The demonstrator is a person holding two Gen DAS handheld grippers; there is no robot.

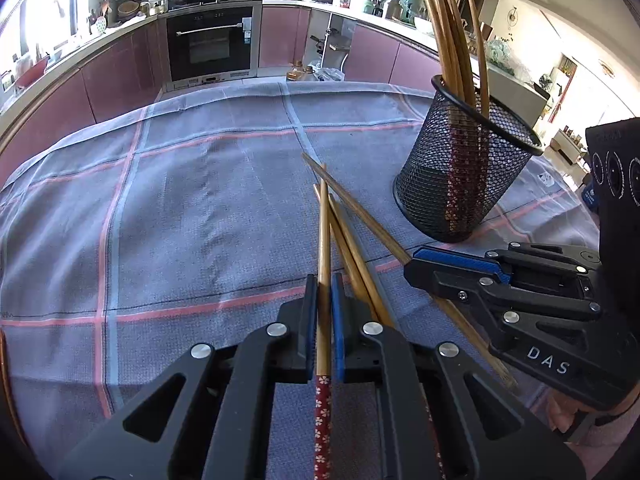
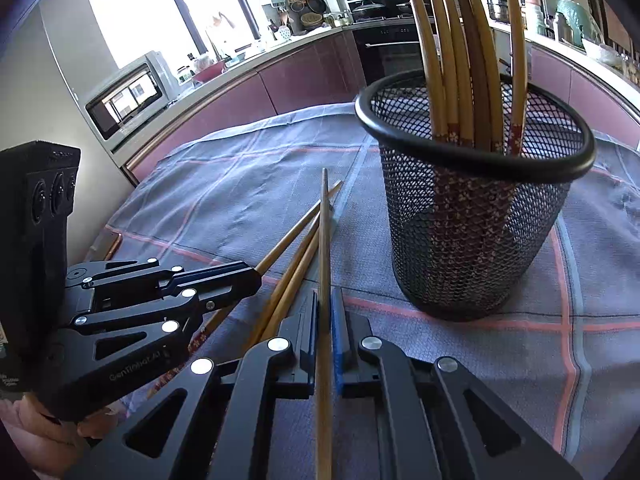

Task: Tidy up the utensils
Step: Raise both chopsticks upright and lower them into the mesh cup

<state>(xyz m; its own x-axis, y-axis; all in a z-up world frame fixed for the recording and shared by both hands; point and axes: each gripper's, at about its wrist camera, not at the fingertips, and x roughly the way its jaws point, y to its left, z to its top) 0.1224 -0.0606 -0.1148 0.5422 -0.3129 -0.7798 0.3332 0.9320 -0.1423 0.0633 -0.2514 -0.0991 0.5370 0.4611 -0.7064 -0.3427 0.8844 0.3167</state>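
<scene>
sunlit kitchen: pink cabinets (image 1: 120, 76), black built-in oven (image 1: 210, 42), bright window (image 2: 132, 4), grey checked tablecloth (image 1: 180, 200)

Both grippers: black linkage frames, silver rivets, blue pads. Right gripper (image 1: 416, 266) marked "DAS"; left gripper (image 2: 256, 278) marked "GenRobot.AI". Black camera block (image 2: 40, 216) with round lenses.

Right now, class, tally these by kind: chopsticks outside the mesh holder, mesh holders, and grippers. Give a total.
Chopsticks outside the mesh holder: 4 (one clamped in the left gripper, one in the right gripper, two lying loose)
Mesh holders: 1
Grippers: 2
Total: 7
The chopsticks inside the mesh holder overlap too much to count.
</scene>
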